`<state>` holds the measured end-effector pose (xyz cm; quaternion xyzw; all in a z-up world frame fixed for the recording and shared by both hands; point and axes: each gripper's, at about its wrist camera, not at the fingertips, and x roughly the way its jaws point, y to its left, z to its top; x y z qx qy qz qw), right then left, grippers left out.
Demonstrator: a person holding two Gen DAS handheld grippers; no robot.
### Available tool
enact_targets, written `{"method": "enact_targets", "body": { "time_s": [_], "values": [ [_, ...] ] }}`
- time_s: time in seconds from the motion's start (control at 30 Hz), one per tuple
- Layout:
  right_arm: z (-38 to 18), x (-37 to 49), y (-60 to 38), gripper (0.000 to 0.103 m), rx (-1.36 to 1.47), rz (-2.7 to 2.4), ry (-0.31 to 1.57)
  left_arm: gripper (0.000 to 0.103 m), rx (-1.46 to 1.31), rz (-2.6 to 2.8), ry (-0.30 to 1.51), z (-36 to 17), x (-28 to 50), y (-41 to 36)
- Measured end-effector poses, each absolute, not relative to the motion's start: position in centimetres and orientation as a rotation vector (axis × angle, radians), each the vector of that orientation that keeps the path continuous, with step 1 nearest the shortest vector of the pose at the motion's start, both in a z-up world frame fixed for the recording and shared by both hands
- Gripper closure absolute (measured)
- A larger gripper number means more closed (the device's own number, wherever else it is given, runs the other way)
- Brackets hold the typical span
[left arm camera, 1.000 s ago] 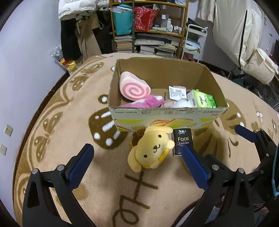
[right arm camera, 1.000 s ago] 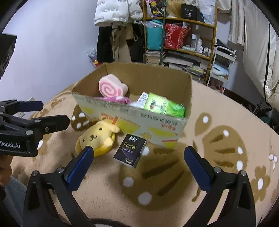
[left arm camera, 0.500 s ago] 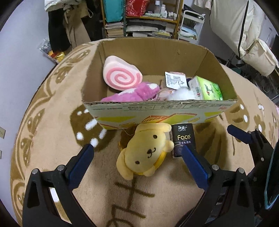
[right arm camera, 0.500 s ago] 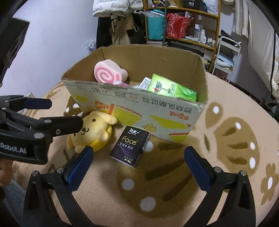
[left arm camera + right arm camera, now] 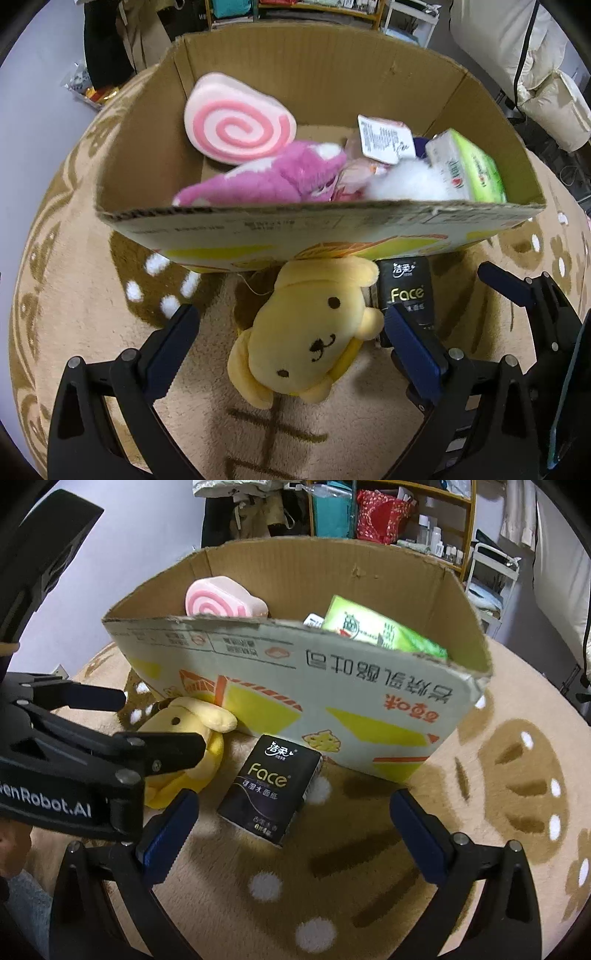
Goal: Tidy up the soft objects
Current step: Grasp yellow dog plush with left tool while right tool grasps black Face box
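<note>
While a tan rug with brown and white patterns is spreading across the whole floor, a big cardboard box is sitting on it, open at the top, with its printed front wall facing both cameras. Inside the box, a pink spiral cushion is leaning toward the back left corner, a purple plush toy is lying along the front wall, something white and fluffy is resting beside it, and a green tissue pack is standing tilted at the right side. A white paper tag is showing above the fluffy thing.

On the rug just in front of the box, a yellow dog plush is lying face up, its head end touching the box wall. Right beside it, a black tissue pack marked "Face" is lying flat near the same wall.

The left gripper is hanging with its jaws spread wide on either side of the dog plush, one blue pad out to the plush's left and the other just by its ear, neither one squeezing it. The right gripper is also standing wide open and holding nothing, its fingers apart on either side of the black tissue pack, which is lying just ahead of them.
</note>
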<state>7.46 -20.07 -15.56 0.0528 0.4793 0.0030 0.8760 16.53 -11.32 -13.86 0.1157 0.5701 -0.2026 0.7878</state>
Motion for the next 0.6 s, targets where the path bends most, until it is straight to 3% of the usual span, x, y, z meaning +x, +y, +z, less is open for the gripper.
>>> {"method": "enact_targets", "body": {
  "time_s": [0.43, 0.6],
  "values": [
    [-17.0, 8.6, -20.0, 0.0, 0.109, 0.008, 1.031, 0.003, 0.254, -0.416, 1.278, -16.1, 17.3, -12.2],
    [-17.4, 9.2, -20.2, 0.0, 0.102, 0.007, 1.044, 0.018, 0.25, -0.409, 1.287, -16.3, 17.2, -12.7]
  ]
}}
